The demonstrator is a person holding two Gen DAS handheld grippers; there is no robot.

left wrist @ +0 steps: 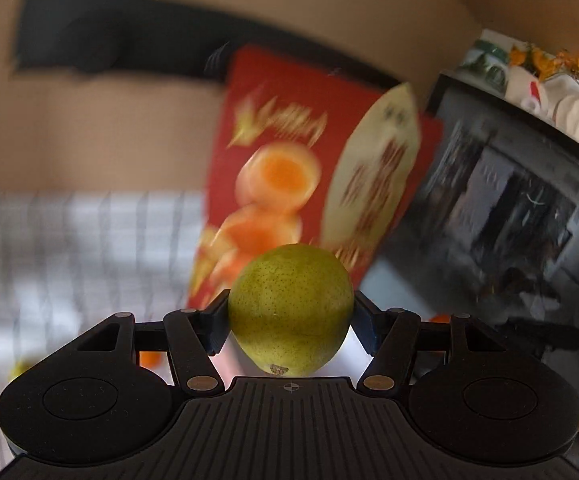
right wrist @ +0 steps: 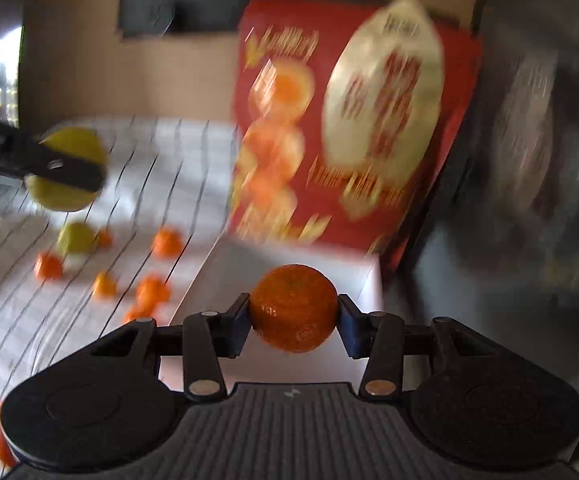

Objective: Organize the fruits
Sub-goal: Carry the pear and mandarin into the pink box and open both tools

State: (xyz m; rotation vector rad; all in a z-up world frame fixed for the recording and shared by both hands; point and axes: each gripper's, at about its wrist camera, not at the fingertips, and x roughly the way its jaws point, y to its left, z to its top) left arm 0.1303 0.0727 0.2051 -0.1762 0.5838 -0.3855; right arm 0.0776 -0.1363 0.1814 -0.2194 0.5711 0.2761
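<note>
In the left wrist view my left gripper (left wrist: 291, 312) is shut on a green pear (left wrist: 291, 304), held up off the table. The same pear (right wrist: 69, 148) and a left finger (right wrist: 65, 170) show at the left of the right wrist view. My right gripper (right wrist: 294, 314) is shut on an orange mandarin (right wrist: 294, 307), lifted above a white box (right wrist: 289, 252). Several mandarins (right wrist: 151, 290) and another pear (right wrist: 75, 237) lie on the striped white cloth (right wrist: 157, 152). Both views are blurred by motion.
A red box lid printed with oranges (right wrist: 353, 120) leans upright behind the white box. A dark screen (left wrist: 509, 216) stands at the right, with white pumpkins and orange flowers (left wrist: 569, 80) above it. A beige wall with a black bar (left wrist: 129, 40) closes the back.
</note>
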